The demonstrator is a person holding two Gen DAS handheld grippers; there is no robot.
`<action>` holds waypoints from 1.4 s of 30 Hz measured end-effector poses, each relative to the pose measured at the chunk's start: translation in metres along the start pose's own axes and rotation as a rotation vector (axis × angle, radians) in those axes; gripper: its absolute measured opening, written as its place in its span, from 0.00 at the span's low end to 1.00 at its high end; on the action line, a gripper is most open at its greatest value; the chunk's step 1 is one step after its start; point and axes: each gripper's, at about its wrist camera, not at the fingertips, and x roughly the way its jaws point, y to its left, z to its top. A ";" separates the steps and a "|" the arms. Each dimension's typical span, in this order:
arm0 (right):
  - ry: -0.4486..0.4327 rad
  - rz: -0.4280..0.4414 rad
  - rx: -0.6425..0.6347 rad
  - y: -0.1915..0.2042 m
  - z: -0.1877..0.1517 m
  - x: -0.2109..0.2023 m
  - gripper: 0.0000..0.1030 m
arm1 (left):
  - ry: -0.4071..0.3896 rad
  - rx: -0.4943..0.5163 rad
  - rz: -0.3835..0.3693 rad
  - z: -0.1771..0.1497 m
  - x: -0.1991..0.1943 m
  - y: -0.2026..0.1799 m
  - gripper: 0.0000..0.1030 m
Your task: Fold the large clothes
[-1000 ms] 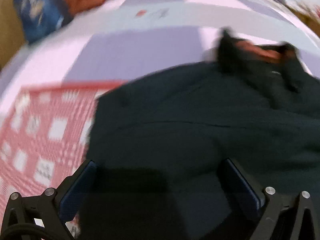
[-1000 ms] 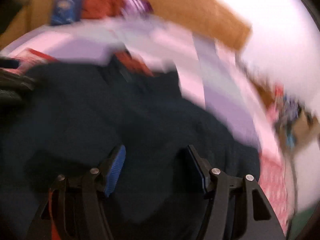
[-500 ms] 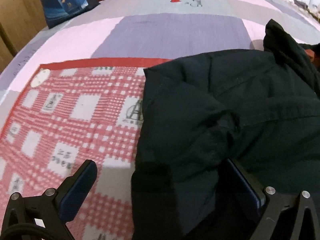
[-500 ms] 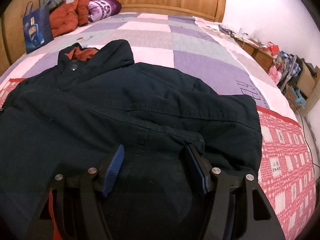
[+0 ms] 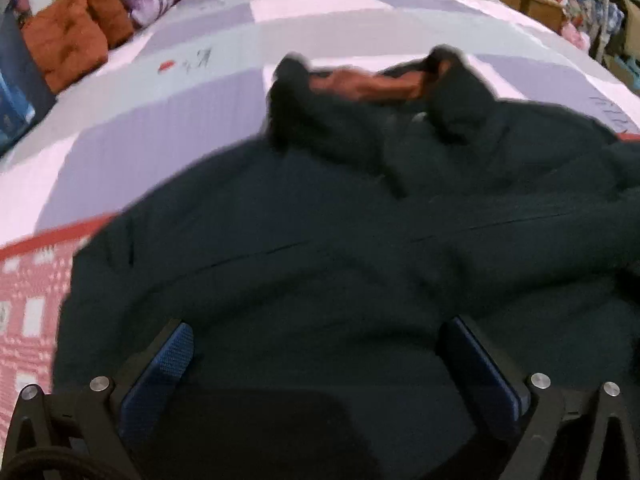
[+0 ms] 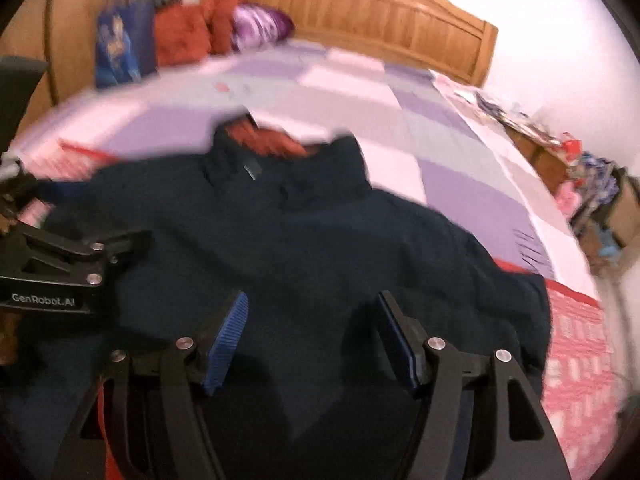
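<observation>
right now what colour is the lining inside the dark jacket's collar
Rust orange lining inside the dark navy jacket collar; clearest in the left wrist view.

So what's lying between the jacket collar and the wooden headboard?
In the right wrist view, only bare checked bedspread runs from the dark jacket collar to the headboard; the orange clothes sit off left.

The right hand-held gripper (image 6: 312, 328), jaws apart, hangs over a dark jacket (image 6: 320, 240) spread on the bed (image 6: 460, 184). The left hand-held gripper (image 6: 136, 242) enters at 9 o'clock; the wooden headboard (image 6: 360, 12) stands at 12.
</observation>
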 end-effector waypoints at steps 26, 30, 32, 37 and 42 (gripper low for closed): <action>-0.102 0.045 -0.079 0.008 -0.064 -0.024 0.83 | -0.156 0.068 -0.014 -0.057 -0.043 -0.030 1.00; -0.116 -0.008 0.027 -0.058 -0.088 -0.030 0.83 | -0.160 0.008 0.012 -0.070 -0.043 0.015 1.00; -0.073 0.017 0.096 -0.079 -0.097 -0.020 0.87 | -0.157 -0.056 -0.007 -0.074 -0.037 0.027 1.00; -0.068 -0.003 0.084 -0.080 -0.099 -0.002 0.91 | -0.176 -0.055 0.033 -0.075 -0.023 0.020 1.00; -0.068 0.024 0.101 -0.082 -0.101 0.000 0.92 | -0.173 -0.067 0.015 -0.077 -0.022 0.023 1.00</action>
